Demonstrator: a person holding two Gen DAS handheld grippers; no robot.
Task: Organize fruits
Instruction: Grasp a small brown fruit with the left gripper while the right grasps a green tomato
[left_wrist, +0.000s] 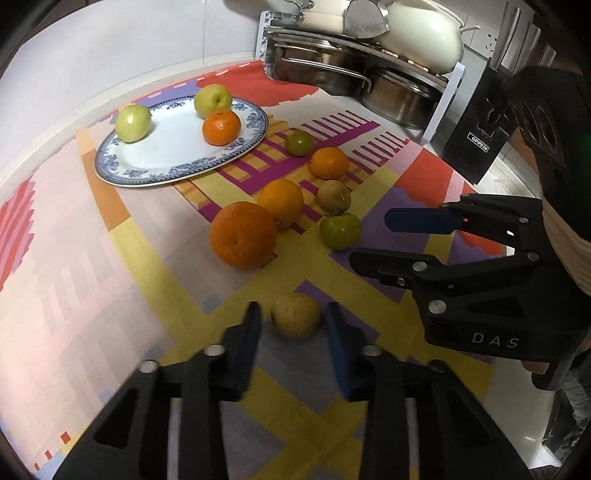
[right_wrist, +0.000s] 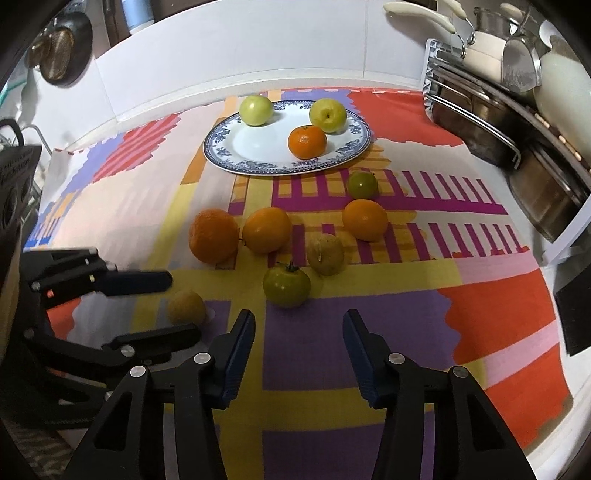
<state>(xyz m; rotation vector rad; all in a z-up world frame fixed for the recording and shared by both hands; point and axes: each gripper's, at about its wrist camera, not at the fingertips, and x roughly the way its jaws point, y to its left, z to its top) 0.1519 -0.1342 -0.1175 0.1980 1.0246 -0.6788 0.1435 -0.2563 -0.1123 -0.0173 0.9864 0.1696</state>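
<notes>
A blue-patterned white plate (left_wrist: 147, 158) (right_wrist: 258, 147) at the back holds two green apples and a mandarin (left_wrist: 221, 127). Several loose fruits lie on the colourful cloth: oranges (left_wrist: 242, 239), green tomatoes (left_wrist: 340, 230) and brownish fruits. My left gripper (left_wrist: 293, 325) is open with its fingers on either side of a small yellow-brown fruit (left_wrist: 295, 320) (right_wrist: 186, 307), a gap showing on both sides. My right gripper (right_wrist: 299, 332) is open and empty over the cloth, just short of a green tomato (right_wrist: 286, 286). It also shows in the left wrist view (left_wrist: 369, 238).
A white rack with steel pans and a white pot (left_wrist: 369, 74) (right_wrist: 517, 110) stands at the back right. A black box (left_wrist: 476, 136) stands beside it. A strainer (right_wrist: 59, 55) hangs on the left wall. The white wall runs behind the plate.
</notes>
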